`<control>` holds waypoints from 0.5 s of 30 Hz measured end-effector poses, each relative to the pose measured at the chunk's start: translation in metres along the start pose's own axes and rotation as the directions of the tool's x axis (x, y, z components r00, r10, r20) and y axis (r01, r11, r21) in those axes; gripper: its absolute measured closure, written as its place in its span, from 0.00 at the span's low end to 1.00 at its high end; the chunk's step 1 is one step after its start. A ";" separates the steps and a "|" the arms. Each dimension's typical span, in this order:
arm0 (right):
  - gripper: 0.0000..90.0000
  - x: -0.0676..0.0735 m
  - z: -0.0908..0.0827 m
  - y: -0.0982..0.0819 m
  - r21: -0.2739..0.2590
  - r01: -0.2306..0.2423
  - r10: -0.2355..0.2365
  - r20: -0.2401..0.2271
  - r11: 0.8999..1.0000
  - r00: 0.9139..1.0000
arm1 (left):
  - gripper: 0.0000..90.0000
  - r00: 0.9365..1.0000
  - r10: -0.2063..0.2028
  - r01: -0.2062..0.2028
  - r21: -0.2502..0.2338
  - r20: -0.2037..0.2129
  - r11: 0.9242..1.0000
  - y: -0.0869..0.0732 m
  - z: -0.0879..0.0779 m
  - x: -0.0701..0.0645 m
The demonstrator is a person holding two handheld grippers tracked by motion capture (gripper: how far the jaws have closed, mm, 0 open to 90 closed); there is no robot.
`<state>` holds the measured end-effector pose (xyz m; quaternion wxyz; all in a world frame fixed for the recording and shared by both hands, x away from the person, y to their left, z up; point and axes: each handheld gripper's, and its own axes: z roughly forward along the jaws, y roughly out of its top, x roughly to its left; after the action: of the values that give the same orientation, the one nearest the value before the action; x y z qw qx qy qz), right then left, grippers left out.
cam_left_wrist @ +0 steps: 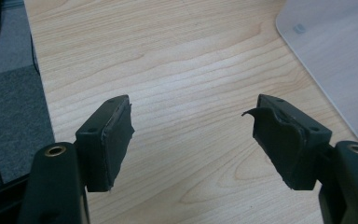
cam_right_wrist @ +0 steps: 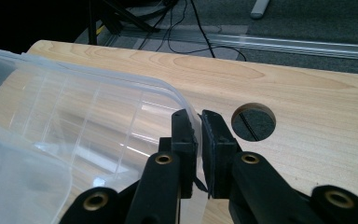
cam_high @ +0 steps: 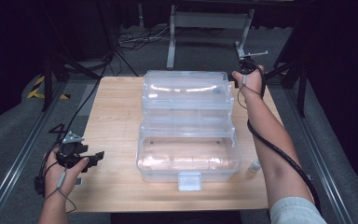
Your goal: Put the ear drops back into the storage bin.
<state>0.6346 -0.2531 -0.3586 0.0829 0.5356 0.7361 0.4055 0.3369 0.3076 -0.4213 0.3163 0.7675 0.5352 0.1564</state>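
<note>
The box [cam_high: 189, 154] and its lid [cam_right_wrist: 74, 112] are clear, glossy plastic that catches the light, the lid ribbed. The table [cam_high: 116, 121] is pale wood-grain, smooth with a dull sheen. The left gripper [cam_left_wrist: 193, 135] has matt black pads [cam_left_wrist: 109, 140] with rough, frayed edges. The right gripper [cam_right_wrist: 199, 135] is matt black too, with brass-coloured metal rivets [cam_right_wrist: 163, 159]. The floor [cam_high: 9, 135] looks like grey, rough carpet.

High view overhead, facing forward-down — claw views close, sharing table [cam_high: 116, 121].
</note>
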 end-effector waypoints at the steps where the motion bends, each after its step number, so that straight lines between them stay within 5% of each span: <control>1: 0.94 0.000 0.001 0.000 0.001 -0.002 0.002 0.001 1.000 1.000 | 0.32 1.000 0.000 0.000 0.000 0.000 1.000 0.000 0.000 0.000; 15: 0.94 -0.003 0.005 -0.002 0.006 -0.012 0.012 -0.005 1.000 1.000 | 0.32 1.000 -0.004 0.004 0.005 0.003 1.000 0.000 0.000 0.001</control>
<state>0.6370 -0.2535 -0.3646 0.0771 0.5393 0.7342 0.4052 0.3370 0.3083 -0.4213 0.3155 0.7673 0.5367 0.1535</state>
